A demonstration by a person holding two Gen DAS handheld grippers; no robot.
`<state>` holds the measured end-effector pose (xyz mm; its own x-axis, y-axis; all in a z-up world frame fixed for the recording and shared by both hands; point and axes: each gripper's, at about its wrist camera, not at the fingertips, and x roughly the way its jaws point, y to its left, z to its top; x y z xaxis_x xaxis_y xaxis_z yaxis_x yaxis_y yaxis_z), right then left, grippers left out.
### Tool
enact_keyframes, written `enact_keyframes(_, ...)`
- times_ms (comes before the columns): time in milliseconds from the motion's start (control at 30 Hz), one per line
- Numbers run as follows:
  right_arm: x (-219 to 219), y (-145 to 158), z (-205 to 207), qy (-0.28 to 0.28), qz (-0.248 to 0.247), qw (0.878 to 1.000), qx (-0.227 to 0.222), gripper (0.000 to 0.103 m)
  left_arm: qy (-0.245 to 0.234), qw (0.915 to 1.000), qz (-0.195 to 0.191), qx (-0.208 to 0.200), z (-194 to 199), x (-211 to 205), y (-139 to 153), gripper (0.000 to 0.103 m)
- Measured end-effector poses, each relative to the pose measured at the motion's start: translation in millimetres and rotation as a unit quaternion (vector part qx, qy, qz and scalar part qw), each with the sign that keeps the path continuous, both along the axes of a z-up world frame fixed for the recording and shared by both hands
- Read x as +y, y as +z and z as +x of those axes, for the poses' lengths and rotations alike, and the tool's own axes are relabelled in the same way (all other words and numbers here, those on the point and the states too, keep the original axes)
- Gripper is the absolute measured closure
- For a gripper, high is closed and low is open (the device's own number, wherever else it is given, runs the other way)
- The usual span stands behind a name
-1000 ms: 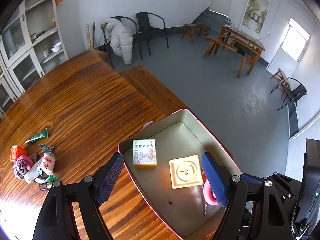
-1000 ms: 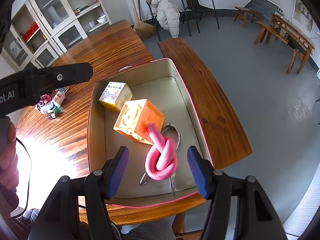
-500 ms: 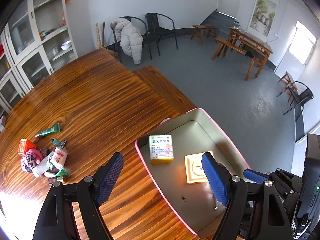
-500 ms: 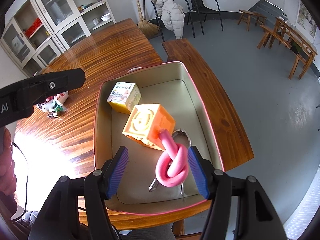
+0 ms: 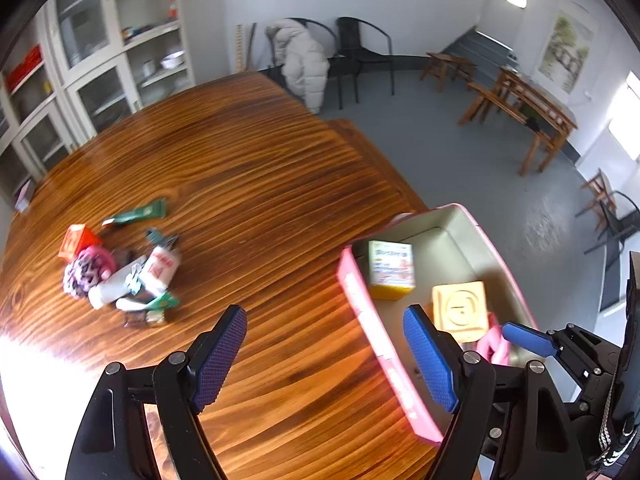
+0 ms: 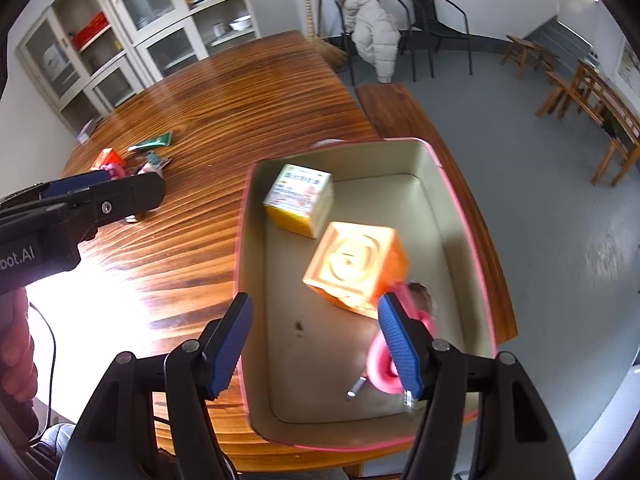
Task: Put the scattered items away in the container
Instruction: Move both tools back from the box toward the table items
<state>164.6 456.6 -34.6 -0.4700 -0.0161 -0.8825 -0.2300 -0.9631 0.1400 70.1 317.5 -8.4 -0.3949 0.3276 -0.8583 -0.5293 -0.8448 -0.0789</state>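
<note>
The wooden table [image 5: 256,168] carries everything; I work over its near edge. The container [image 6: 460,208], a pink-rimmed bin with a pale interior, sits at the table's right side and already holds a yellow-and-white box [image 6: 300,200], an orange cube [image 6: 354,264], a knotted pink tube [image 6: 384,360] and a metal tool only partly visible under it.

The scattered items still to be tidied form one cluster [image 5: 120,276] at the table's left side, well apart from the container. In it I can make out a green tube [image 5: 138,213], an orange packet [image 5: 74,240], a patterned pink piece [image 5: 86,272] and a white bottle with a red label [image 5: 162,266]; the smaller pieces are too blurred to name.

My left gripper [image 5: 320,360] stands spread and empty above bare wood, the container's rim just to its right and the cluster up and to its left. My right gripper [image 6: 316,344] hangs over the container's near end, its jaws opening with nothing pressed between them; the pink tube lies behind its right finger.

Deciding relation: the cluster lies on the left gripper's side, so I judge the left hand the nearer one for the next pick. The green tube's long axis runs roughly left to right across the left wrist view.
</note>
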Motion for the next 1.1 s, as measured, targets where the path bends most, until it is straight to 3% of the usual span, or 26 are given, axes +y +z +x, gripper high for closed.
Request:
enact_keyframes(500,-62,-3,-36,0.071,-0.007,0.997,-0.004,0.033,0.087,0.9959,-0.011,-0.019,-10,-92,-10,0.021)
enact_keyframes(1100,-129,-6,-70,0.125,-0.004,0.992,-0.018,0.033,0.177,0.9832,-0.006,-0.043,-29,-196,-21,0.021)
